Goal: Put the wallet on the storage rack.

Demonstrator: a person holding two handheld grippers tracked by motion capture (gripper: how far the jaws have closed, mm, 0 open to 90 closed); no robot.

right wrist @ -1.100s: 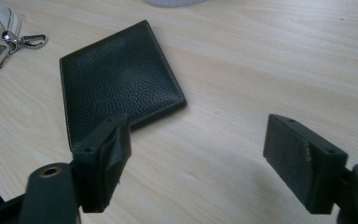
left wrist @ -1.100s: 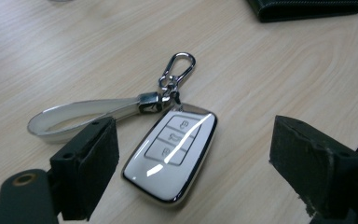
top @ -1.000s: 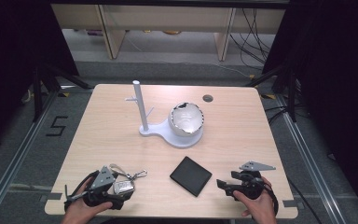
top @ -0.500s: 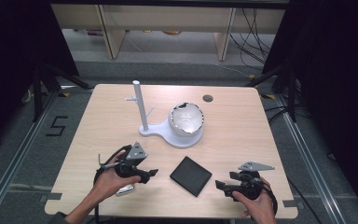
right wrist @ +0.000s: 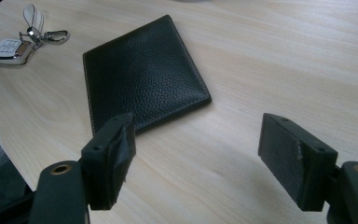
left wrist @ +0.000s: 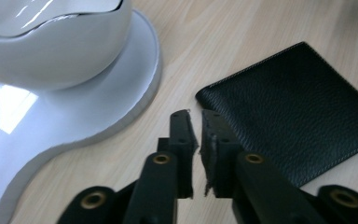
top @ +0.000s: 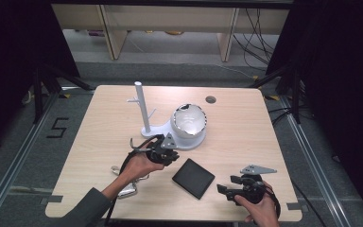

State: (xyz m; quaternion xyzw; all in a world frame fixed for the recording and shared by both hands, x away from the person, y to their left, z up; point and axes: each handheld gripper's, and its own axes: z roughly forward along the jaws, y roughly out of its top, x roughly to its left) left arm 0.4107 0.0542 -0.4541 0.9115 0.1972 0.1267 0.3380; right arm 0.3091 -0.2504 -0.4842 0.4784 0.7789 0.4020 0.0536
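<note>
pale wood table (top: pixel 99 132) under dark curtains, with shelving behind. the left gripper (left wrist: pixel 195 126) has just been closing its jaws, and they now stand nearly together with nothing between them; no key, no strap, only a thin slit of air. its tips hang just above the bare wood, the white stand's base (left wrist: pixel 98 116) just off their left and the black wallet (left wrist: pixel 298 121) just off their right, its near corner close beside the right fingertip. in the high view the keys (top: pixel 130 189) lie back by the person's left forearm, well behind those fingers. the right gripper (right wrist: pixel 200 140) holds its jaws wide and empty, the wallet (right wrist: pixel 144 70) lying a little ahead of its left finger.

the step looks like an approach with no grasp made. next, i judge, the left jaws must reopen before taking the wallet's edge.
</note>
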